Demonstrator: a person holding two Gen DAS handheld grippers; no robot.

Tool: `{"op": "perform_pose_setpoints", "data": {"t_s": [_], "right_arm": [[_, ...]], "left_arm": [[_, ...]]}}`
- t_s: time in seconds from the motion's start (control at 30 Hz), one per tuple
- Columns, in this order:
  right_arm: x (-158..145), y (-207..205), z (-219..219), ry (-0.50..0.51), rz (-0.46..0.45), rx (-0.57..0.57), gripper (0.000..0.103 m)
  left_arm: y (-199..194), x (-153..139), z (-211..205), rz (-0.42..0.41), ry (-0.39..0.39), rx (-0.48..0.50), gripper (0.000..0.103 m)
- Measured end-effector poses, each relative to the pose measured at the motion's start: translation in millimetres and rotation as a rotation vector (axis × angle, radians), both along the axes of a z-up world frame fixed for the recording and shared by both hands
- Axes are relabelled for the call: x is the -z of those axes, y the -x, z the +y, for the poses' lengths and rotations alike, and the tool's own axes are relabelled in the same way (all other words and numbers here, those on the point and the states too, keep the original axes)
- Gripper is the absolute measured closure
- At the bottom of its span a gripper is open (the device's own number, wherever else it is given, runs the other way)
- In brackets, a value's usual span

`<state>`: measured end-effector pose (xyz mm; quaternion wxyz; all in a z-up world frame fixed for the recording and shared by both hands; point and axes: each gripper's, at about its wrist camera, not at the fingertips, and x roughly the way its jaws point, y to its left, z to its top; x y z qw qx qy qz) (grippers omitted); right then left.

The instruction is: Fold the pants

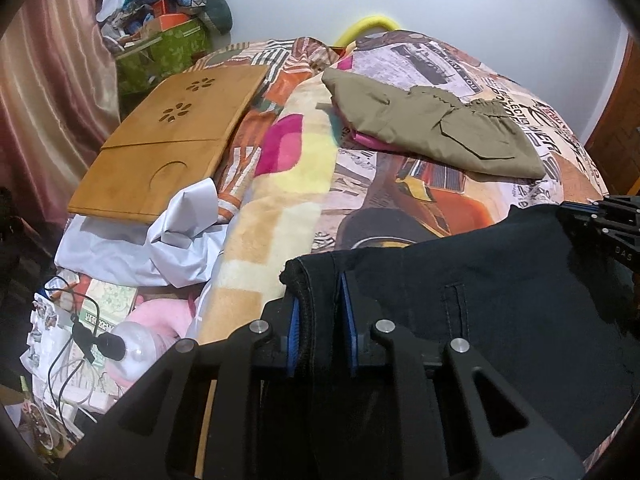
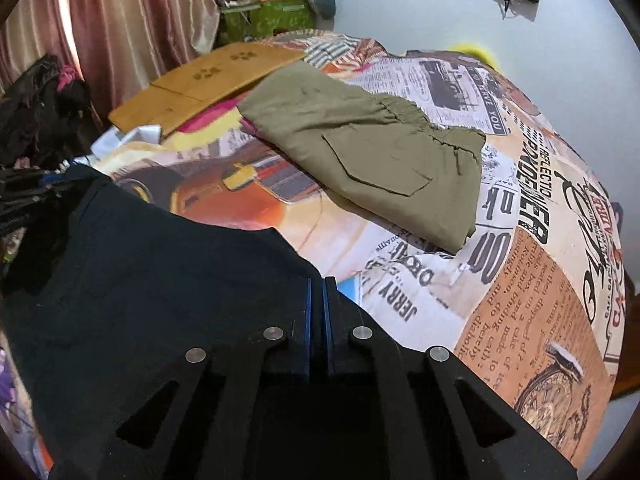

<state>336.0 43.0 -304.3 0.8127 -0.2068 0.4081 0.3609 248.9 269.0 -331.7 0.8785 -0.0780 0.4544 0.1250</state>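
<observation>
Black pants (image 1: 500,304) are held up over the bed between both grippers. My left gripper (image 1: 320,300) is shut on the pants' left corner, a thick seam pinched between its blue pads. My right gripper (image 2: 319,300) is shut on the pants' (image 2: 160,288) other corner, its blue pads nearly touching. The right gripper also shows at the right edge of the left wrist view (image 1: 616,232). The left gripper shows at the left edge of the right wrist view (image 2: 24,196).
Folded olive pants (image 1: 436,128) (image 2: 360,152) lie further back on the printed bedsheet (image 2: 520,280). A wooden lap tray (image 1: 168,140), white cloth (image 1: 160,248), cables and clutter lie to the left. Curtain (image 2: 120,20) behind.
</observation>
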Motion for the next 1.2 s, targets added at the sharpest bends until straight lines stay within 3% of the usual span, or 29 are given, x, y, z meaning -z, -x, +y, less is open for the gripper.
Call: {"op": "perform_pose_setpoints", "data": {"t_s": [0.07, 0.17, 0.3, 0.33, 0.4, 0.5, 0.7, 0.77, 0.9, 0.97, 1.07, 1.2], "right_arm": [[0, -7, -4, 0.017, -0.008, 0.043, 0.099], [-4, -17, -20, 0.055, -0.056, 0.117, 0.099], [-20, -25, -67, 0.022, -0.006, 0.185, 0.096], [-23, -23, -78, 0.010, 0.006, 0.192, 0.094], [-32, -17, -105, -0.007, 0.009, 0.222, 0.079], [-37, -5, -138, -0.045, 0.037, 0.244, 0.070], [2, 24, -157, 0.025, 0.154, 0.184, 0.070], [5, 30, -170, -0.019, 0.135, 0.191, 0.066], [8, 28, -203, -0.063, 0.184, 0.234, 0.061], [11, 28, -218, -0.044, 0.170, 0.259, 0.057], [13, 28, -247, -0.005, 0.149, 0.333, 0.057], [24, 32, -287, 0.130, 0.091, 0.449, 0.057]], "left_arm": [[0, 0, 3, 0.006, 0.006, -0.009, 0.081], [1, -3, 9, 0.012, 0.017, -0.041, 0.069], [14, -26, 12, -0.025, 0.009, -0.079, 0.064], [16, -31, 12, -0.033, 0.004, -0.081, 0.064], [23, -44, 8, -0.053, 0.019, -0.071, 0.062], [29, -53, -6, -0.072, 0.048, -0.033, 0.061], [12, -21, -36, 0.031, 0.028, -0.011, 0.061], [6, -6, -33, 0.080, 0.009, -0.040, 0.061], [5, 1, -27, 0.096, -0.020, -0.053, 0.057], [6, -1, -24, 0.105, -0.066, -0.060, 0.046], [7, -1, -14, 0.116, -0.089, -0.085, 0.045], [7, -7, -5, 0.127, -0.041, -0.099, 0.046]]}}
